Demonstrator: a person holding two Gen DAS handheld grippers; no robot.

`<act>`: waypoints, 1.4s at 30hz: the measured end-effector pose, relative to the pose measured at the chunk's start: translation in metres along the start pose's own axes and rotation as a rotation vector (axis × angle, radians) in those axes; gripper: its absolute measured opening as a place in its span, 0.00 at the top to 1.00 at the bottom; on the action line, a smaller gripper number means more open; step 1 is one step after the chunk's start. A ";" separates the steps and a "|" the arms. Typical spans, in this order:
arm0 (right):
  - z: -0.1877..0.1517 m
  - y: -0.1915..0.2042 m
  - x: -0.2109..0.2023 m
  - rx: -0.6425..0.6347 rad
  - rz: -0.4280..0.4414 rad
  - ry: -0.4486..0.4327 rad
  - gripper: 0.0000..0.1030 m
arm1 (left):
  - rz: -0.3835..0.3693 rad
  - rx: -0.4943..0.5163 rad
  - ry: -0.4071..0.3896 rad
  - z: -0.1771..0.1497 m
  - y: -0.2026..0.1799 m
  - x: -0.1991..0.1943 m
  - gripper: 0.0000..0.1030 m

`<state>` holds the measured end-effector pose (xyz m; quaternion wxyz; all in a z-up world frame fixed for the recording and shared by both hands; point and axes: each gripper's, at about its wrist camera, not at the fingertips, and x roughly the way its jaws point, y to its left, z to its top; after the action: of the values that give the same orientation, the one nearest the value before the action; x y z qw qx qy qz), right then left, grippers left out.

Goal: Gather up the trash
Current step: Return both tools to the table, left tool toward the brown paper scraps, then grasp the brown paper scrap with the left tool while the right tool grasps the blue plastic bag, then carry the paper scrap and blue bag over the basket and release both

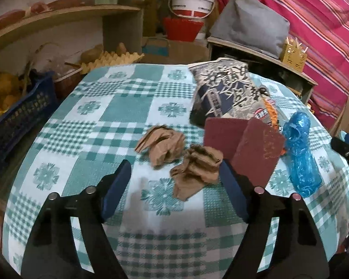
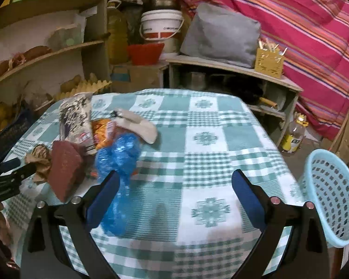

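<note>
left wrist view shows the left gripper [image 1: 174, 176] with its two blue fingers [image 1: 117, 186] spread and nothing pinched between them; two crumpled brown paper wads [image 1: 193, 172] lie on the cloth in the gap just ahead, the nearer one against the inner side of the right-hand finger. just past that finger stand two dark red scouring pads [image 1: 256, 153], leaning together, and beyond them to the right lies one crushed blue plastic bottle [image 1: 300, 155]. farther ahead sits one dark snack bag [image 1: 223, 93] printed with large white characters i cannot read, with an orange wrapper [image 1: 271, 114] tucked beside it. right wrist view shows the right gripper [image 2: 174, 181] also spread wide and empty, the blue bottle [image 2: 118, 162] touching its left finger, one pale crumpled wrapper [image 2: 139, 125] ahead to the left, and one light blue perforated basket [image 2: 332, 197] off the table edge to its right. everything rests on a green and white checked tablecloth [image 2: 209, 139] with flower motifs. behind are wooden shelves [image 1: 58, 21], one white bucket [image 1: 192, 2] with a red band and blurred print, a grey cushion [image 2: 221, 34] and a pink striped blanket [image 2: 302, 23].
</note>
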<state>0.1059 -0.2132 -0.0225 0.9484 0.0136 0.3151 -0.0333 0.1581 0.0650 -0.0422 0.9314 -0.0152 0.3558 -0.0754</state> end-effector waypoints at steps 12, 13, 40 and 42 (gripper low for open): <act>-0.014 0.035 0.021 -0.090 0.014 0.073 0.08 | -0.068 0.042 0.023 0.001 -0.014 0.004 0.66; -0.014 0.036 0.021 -0.088 0.019 0.076 0.08 | -0.059 0.040 0.010 0.001 -0.012 0.001 0.66; -0.010 0.034 0.029 -0.116 0.140 0.152 0.81 | -0.017 -0.017 -0.118 0.019 -0.005 -0.034 0.66; -0.007 0.026 0.020 -0.105 0.144 0.134 0.82 | -0.021 -0.018 -0.131 0.021 -0.010 -0.037 0.66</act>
<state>0.1196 -0.1882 -0.0400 0.9246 -0.0112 0.3771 0.0526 0.1438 0.0603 -0.0010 0.9517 -0.0321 0.2945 -0.0807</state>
